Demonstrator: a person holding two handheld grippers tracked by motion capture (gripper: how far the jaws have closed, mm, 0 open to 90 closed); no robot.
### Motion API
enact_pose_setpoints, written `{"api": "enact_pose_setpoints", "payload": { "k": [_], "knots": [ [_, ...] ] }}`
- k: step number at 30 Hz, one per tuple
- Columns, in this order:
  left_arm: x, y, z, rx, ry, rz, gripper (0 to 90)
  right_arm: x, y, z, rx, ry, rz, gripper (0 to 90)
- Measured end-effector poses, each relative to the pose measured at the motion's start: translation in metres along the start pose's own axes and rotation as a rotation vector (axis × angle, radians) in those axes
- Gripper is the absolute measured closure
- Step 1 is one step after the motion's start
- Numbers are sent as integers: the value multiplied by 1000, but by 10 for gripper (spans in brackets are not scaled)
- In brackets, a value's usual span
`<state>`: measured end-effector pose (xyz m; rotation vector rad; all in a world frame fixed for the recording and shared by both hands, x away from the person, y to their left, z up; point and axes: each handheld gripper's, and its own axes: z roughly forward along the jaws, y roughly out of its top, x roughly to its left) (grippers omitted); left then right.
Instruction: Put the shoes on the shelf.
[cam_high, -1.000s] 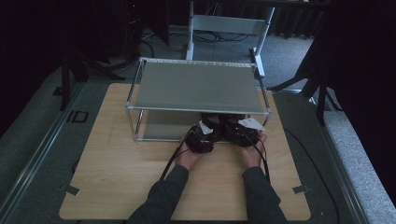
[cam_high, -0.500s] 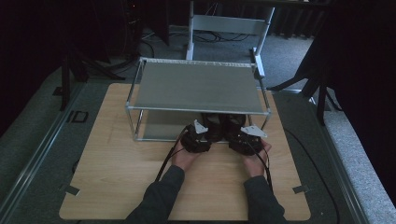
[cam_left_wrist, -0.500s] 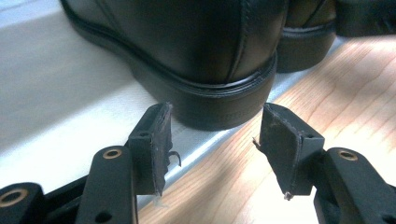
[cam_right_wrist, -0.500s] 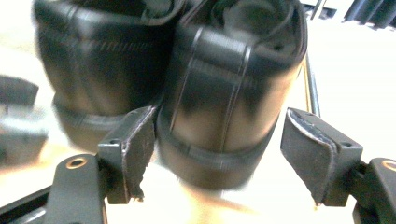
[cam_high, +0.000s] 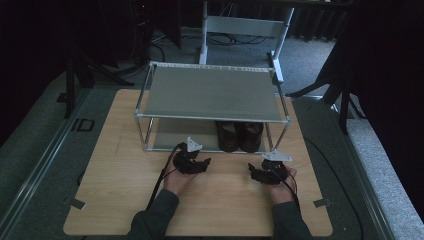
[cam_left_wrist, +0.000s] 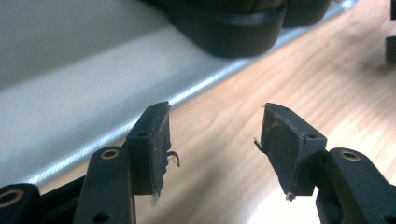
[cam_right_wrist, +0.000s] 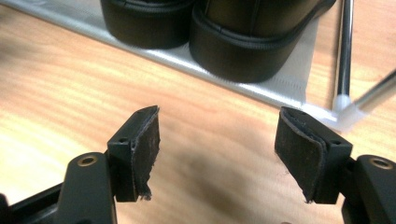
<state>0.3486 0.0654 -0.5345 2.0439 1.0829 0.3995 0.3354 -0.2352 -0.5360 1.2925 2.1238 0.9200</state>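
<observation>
Now both grippers are hovering empty over the wooden tabletop (cam_high: 115, 200) before the rack (cam_high: 210, 95), the left gripper (cam_high: 196, 165) having just spread its jaws, the right gripper (cam_high: 265, 175) gaping wide, while the black shoes (cam_high: 239, 135) are sitting on the rack's lower shelf near its right front corner.

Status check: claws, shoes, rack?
Left claw open, empty, just opening. Right claw open, empty. Black shoes paired on rack's lower shelf, untouched. Nothing between claws and shoes.

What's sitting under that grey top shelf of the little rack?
Under the top shelf, a pair of dark shoes stands on the lower shelf, heels toward the person. Their front parts are covered by the top shelf, as is the lower shelf's rear.
</observation>
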Motion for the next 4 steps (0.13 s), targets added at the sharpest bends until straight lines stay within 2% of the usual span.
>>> {"api": "enact_pose_setpoints", "payload": {
  "k": [4],
  "knots": [
    [5,-19,-12,22,16,6,422,-1,-5,-9,24,9,-16,304]
  ]
}}
